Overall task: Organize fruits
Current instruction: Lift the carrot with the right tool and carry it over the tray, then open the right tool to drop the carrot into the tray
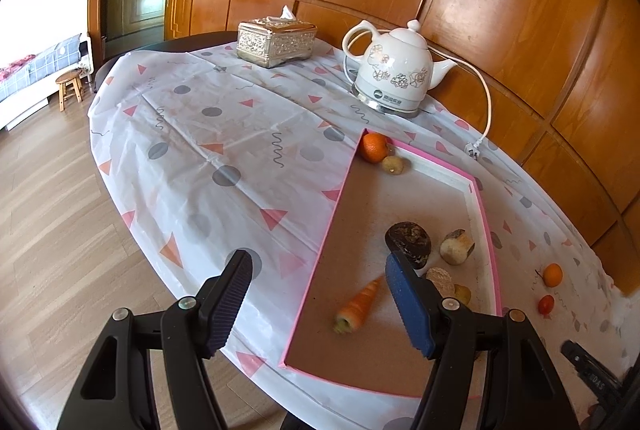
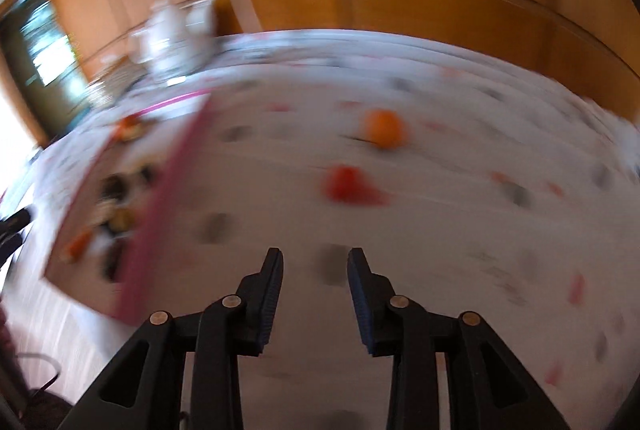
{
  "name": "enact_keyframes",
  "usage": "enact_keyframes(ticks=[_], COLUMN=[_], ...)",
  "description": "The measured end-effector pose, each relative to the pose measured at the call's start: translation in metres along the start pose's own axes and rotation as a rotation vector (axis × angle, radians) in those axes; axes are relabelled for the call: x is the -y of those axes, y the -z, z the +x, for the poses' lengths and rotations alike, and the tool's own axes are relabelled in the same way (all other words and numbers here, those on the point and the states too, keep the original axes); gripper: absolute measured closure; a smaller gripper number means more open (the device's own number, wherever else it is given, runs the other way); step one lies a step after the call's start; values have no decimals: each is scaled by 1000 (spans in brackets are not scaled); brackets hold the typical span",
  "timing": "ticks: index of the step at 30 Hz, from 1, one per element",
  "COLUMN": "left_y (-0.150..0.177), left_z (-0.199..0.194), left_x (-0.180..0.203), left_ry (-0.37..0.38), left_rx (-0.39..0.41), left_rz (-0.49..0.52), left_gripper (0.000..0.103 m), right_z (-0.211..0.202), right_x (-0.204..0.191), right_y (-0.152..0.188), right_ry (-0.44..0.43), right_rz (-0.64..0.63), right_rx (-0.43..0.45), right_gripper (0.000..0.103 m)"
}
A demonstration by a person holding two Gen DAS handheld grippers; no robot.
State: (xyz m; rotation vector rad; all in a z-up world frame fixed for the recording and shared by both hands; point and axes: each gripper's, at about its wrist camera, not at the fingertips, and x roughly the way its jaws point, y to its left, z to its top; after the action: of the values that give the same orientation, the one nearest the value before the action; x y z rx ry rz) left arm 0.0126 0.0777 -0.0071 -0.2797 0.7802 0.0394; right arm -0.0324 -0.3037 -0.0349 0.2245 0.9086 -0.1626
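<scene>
Left wrist view: the left gripper (image 1: 318, 270) stands spread and empty over the near edge of the pink-rimmed tray (image 1: 489, 226), which holds a carrot (image 1: 358, 306) and an orange (image 1: 373, 147). Right wrist view, heavily blurred: the right gripper (image 2: 316, 270) is parted, nothing between its fingers; beyond it on the tablecloth (image 2: 440, 230) lie a red fruit (image 2: 346, 182) and a small orange (image 2: 383, 128).

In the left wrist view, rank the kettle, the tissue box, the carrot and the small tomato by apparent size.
1. kettle
2. tissue box, clearly smaller, though farther away
3. carrot
4. small tomato
</scene>
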Motion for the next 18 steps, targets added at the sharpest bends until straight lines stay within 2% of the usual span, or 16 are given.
enact_keyframes(ticks=[4, 8, 10, 18], left_y=[0, 1, 1, 3], left_z=[-2, -2, -3, -4], left_x=[4, 7, 9, 20], left_ry=[5, 8, 11, 19], left_rx=[4, 2, 1, 3], left_rz=[11, 19, 24, 68], left_gripper=[33, 33, 33, 33], right_z=[-8, -14, -15, -19], right_x=[49, 84, 100, 126], right_y=[8, 18, 22, 36], right_ry=[122, 205, 226, 289], right_rz=[106, 200, 248, 305], right_rx=[20, 40, 38, 41], right_gripper=[69, 66, 66, 66])
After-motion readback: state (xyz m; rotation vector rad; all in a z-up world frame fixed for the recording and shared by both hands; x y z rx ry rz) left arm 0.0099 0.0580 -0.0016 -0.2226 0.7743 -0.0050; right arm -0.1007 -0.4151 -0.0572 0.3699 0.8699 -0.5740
